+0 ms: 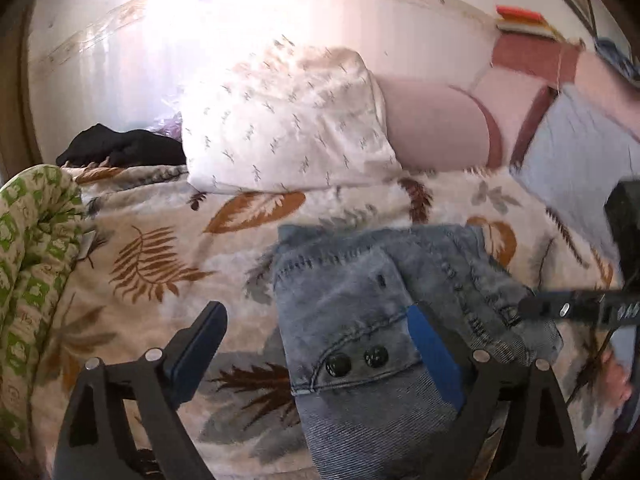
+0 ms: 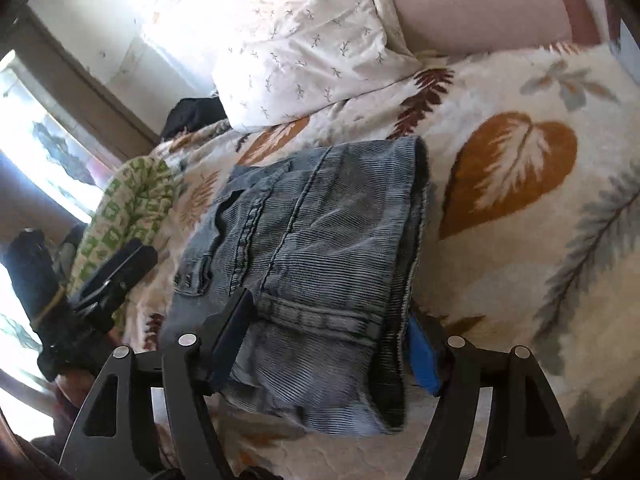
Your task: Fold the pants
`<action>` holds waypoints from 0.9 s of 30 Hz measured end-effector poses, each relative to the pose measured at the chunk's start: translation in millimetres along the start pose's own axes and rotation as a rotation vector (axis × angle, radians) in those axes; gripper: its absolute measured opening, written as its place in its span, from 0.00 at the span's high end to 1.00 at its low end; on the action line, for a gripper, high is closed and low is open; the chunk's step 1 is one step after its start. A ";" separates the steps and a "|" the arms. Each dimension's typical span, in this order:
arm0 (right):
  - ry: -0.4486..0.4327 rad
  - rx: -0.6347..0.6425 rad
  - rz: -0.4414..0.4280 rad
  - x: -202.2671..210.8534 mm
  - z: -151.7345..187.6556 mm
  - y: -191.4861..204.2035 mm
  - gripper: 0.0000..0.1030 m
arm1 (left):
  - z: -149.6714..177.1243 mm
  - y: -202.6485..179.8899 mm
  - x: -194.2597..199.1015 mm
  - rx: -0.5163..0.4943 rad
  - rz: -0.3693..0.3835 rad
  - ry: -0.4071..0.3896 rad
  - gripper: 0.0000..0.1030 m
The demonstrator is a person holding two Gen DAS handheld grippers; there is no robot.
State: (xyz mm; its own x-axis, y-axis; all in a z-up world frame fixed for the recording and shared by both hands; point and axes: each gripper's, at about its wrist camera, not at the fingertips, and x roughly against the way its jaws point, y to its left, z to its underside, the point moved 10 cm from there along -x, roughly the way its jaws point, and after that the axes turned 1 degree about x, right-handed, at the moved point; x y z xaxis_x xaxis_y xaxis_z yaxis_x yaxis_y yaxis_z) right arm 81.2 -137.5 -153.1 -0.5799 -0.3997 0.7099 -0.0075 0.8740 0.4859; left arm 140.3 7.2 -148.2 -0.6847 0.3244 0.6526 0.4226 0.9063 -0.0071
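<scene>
My left claw point(image 1: 316, 356) hangs with its jaws spread wide above the bed; the one on the right of its view lies over the folded jeans point(image 1: 384, 320), the other over bare blanket, and neither presses on the cloth. My right claw point(image 2: 328, 356) also stands apart, its two fingers straddling the near end of the jeans point(image 2: 316, 240) without pinching it, the denim lying loose between them.

The jeans are folded into a compact bundle on the blanket point(image 2: 520, 208). From the right wrist view their long axis runs away from me toward the pillow point(image 2: 304, 40), with a hemmed edge nearest my claw and a thick folded edge along the right side. From the left wrist view two dark buttons point(image 1: 356, 360) sit on the near part.

The blanket is cream with brown, orange and grey leaf prints. Beyond the jeans, the white pillow with small sprigs leans against a pale pink headboard point(image 1: 436, 128). A green-and-white patterned cloth point(image 1: 32, 260) lies bunched at the bed's left edge, dark clothing point(image 1: 120, 148) behind it. Bright light washes the wall.
</scene>
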 end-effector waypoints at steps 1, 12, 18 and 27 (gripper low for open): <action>-0.002 -0.001 0.017 2.7 0.1 -5.4 0.27 | 2.6 -3.3 -2.5 -0.014 -0.005 0.011 0.10; -0.186 0.162 0.059 17.3 -13.2 17.8 0.40 | 37.5 -16.8 -29.7 -0.038 -0.064 0.107 0.07; -0.029 0.201 0.144 -25.6 13.5 12.7 0.65 | 47.9 -10.2 -43.8 0.041 -0.024 0.172 0.00; 0.016 0.083 0.079 -30.4 20.1 -3.7 0.62 | 43.5 -9.5 -27.8 0.053 -0.086 0.130 0.00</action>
State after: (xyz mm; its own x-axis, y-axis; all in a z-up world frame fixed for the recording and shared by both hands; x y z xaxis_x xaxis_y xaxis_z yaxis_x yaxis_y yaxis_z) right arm 82.5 -123.0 -186.7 -0.5680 -0.3327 0.7528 -0.0306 0.9226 0.3847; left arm 129.4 1.4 -199.3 -0.6329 0.2103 0.7451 0.3315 0.9433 0.0153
